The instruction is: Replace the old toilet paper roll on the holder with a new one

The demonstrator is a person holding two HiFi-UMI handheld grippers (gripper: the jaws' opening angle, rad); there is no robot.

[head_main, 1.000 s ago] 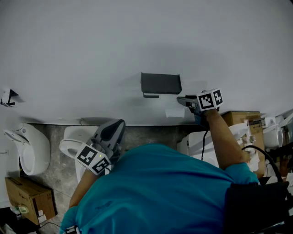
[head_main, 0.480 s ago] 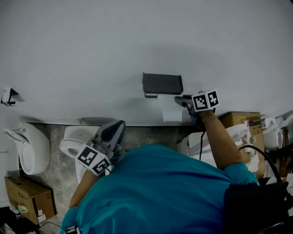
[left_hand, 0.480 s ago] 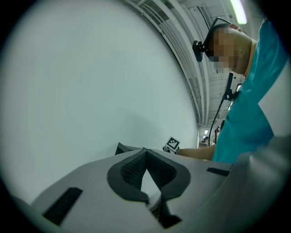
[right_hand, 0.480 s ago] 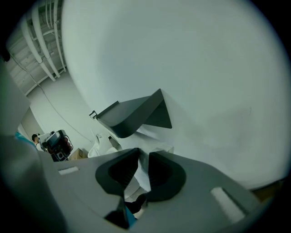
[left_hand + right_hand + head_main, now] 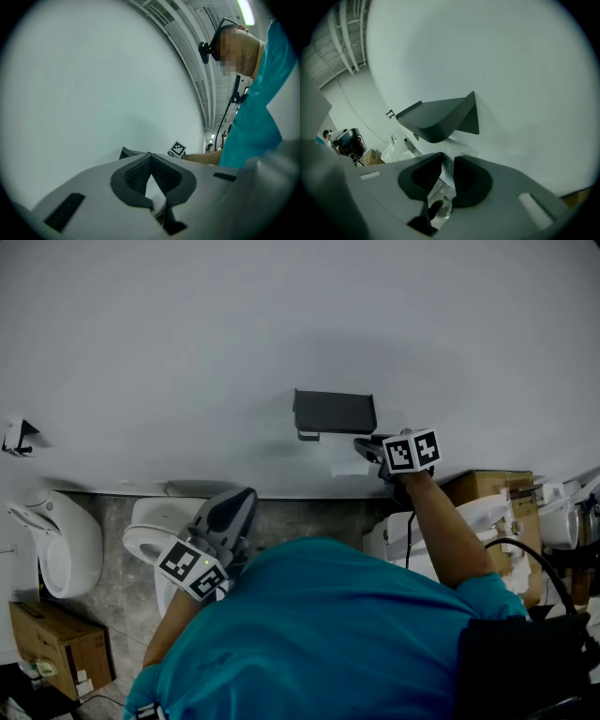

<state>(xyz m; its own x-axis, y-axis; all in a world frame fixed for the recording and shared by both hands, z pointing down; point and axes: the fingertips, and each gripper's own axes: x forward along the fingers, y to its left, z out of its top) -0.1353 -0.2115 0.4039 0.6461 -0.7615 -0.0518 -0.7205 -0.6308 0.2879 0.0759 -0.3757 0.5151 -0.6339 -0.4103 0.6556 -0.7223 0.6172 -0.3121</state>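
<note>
A dark toilet paper holder (image 5: 335, 412) is fixed to the white wall; the right gripper view sees it from below (image 5: 440, 119). A white paper tail (image 5: 349, 465) hangs under its right end. My right gripper (image 5: 362, 444) reaches in from the right, just below the holder and against that tail. Its jaws are opening: a narrow gap shows between the pads (image 5: 464, 176), with white paper in it. The roll itself is hidden by the holder's cover. My left gripper (image 5: 246, 493) stays low over the toilet, shut and empty, its tips meeting (image 5: 150, 157).
A white toilet (image 5: 150, 535) stands under the left gripper, with a urinal-like fixture (image 5: 56, 540) further left. Cardboard boxes sit at the lower left (image 5: 52, 643) and by the wall on the right (image 5: 487, 484). More white fixtures (image 5: 412, 540) crowd the right side.
The right gripper has slid left along the wall, closer under the holder, and turned a little. The paper tail shifted left with it. The left gripper has not moved.
</note>
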